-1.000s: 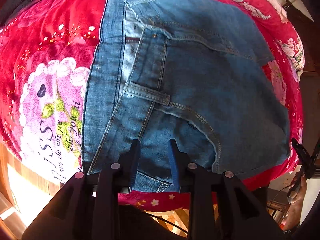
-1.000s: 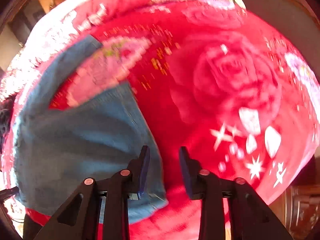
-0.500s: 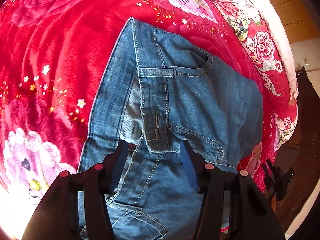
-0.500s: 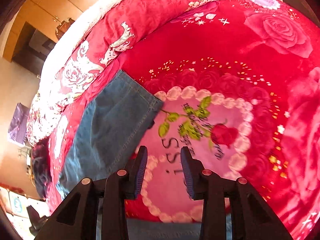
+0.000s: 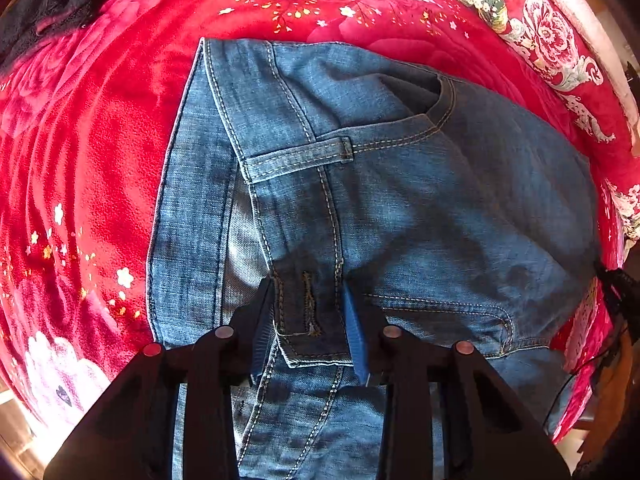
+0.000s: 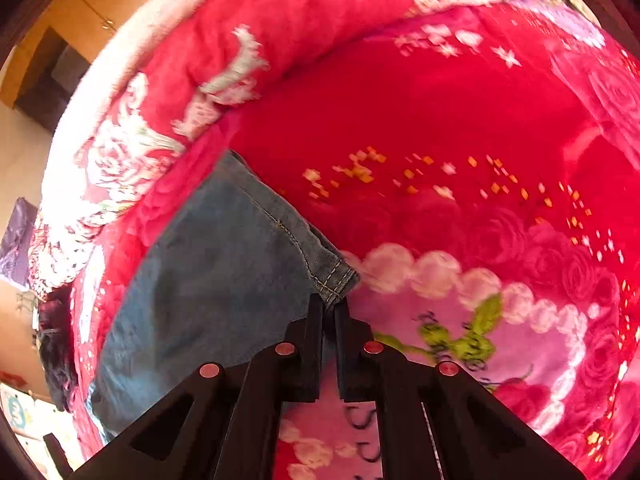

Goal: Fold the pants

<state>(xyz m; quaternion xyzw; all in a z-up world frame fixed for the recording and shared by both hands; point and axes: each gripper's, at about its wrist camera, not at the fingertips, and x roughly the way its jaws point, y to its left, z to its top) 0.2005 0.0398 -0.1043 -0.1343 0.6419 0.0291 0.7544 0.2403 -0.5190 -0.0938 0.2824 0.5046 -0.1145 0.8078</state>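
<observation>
left gripper [image 5: 308, 322]: jaws apart, angled down | right gripper [image 6: 328, 316]: jaws nearly closed

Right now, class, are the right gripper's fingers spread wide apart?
No, the right gripper is pinched nearly shut on the jeans hem corner.

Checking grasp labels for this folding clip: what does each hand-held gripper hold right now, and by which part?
Right hand-held gripper is shut on the jeans at a stitched hem corner. Left hand-held gripper is open, straddling the fly flap, holding nothing.
</observation>
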